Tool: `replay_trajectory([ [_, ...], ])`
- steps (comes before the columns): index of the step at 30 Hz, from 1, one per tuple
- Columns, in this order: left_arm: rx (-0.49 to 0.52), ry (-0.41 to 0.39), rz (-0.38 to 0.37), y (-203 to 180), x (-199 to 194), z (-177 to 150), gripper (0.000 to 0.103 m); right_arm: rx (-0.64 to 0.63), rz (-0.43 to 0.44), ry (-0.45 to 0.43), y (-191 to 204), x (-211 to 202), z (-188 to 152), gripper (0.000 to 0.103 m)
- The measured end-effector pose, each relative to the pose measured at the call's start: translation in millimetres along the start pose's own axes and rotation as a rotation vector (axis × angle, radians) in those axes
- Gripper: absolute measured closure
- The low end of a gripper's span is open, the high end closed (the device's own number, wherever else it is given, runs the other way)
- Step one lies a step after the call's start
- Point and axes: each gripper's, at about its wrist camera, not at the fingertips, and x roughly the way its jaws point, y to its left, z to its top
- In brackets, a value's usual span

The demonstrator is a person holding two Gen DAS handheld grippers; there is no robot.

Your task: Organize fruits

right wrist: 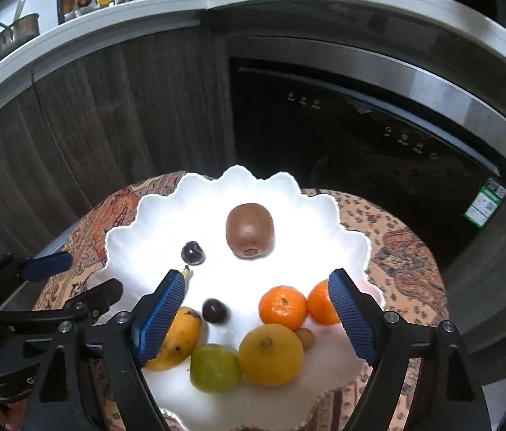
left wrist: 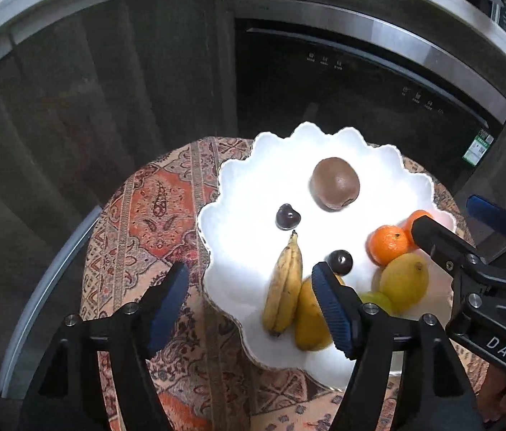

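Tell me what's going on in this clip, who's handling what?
A person holds two grippers over a white scalloped plate of fruit on a patterned tablecloth. The left hand-held gripper and right hand-held gripper are both open and hold nothing. On the plate lie a kiwi, bananas, two tangerines, a lemon, a mango, a green fruit and two dark cherries.

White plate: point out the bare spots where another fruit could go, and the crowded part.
On the white plate, free patches lie behind the kiwi toward the far rim, and left of the far cherry. A smaller gap sits between kiwi and tangerines. The near edge is crowded: mango, green fruit, lemon.
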Motion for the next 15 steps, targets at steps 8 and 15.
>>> replay_trajectory([
  [8, -0.025, -0.044, 0.041, -3.2, -42.9, -11.9, 0.020, 0.020, -0.035, -0.051, -3.4, -44.3, -3.6, 0.020],
  [15, -0.038, -0.077, 0.052, -5.3, -82.2, -29.9, 0.020, 0.043, -0.062, -0.103, -3.5, -89.2, -15.7, 0.020],
])
